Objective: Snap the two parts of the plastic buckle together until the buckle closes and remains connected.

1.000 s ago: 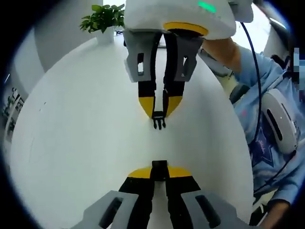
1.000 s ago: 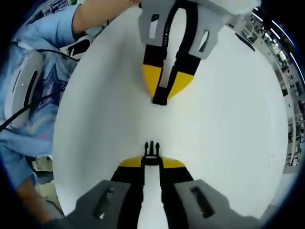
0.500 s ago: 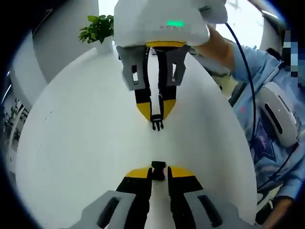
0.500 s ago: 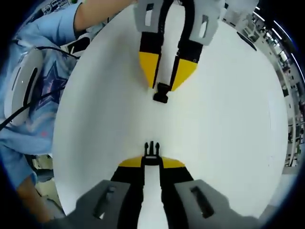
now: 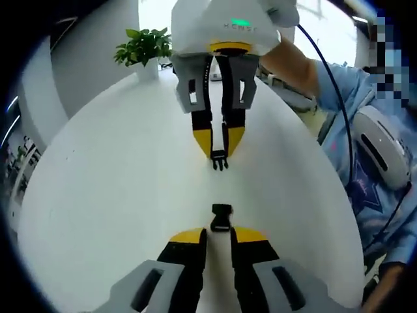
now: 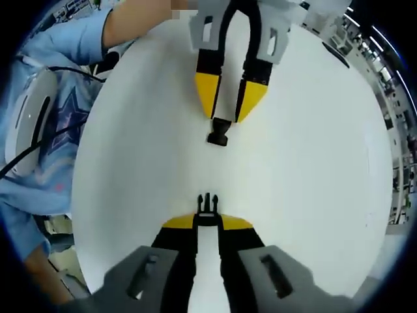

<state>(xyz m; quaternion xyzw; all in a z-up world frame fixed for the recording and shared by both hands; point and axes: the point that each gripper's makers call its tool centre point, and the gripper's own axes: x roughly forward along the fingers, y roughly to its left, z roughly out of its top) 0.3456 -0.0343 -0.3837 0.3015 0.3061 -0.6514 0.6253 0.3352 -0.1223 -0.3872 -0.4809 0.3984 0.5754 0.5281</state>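
Released now, the socket half (image 5: 221, 218) lies just past the parted left gripper (image 5: 218, 236); right gripper (image 6: 207, 223) pinches the pronged half (image 6: 207, 203). No lettering is legible.

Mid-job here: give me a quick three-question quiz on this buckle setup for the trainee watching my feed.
1. True or false: the pronged part and the socket part are already snapped together.
2. Which piece does the right gripper hold at its tips? A) pronged part B) socket part C) neither
3. Fill in: in the left gripper view, at the far edge of the white table, stands a potted ____.

Key: 1 false, a gap of bare table shows between the two parts. 2 A. 3 plant.
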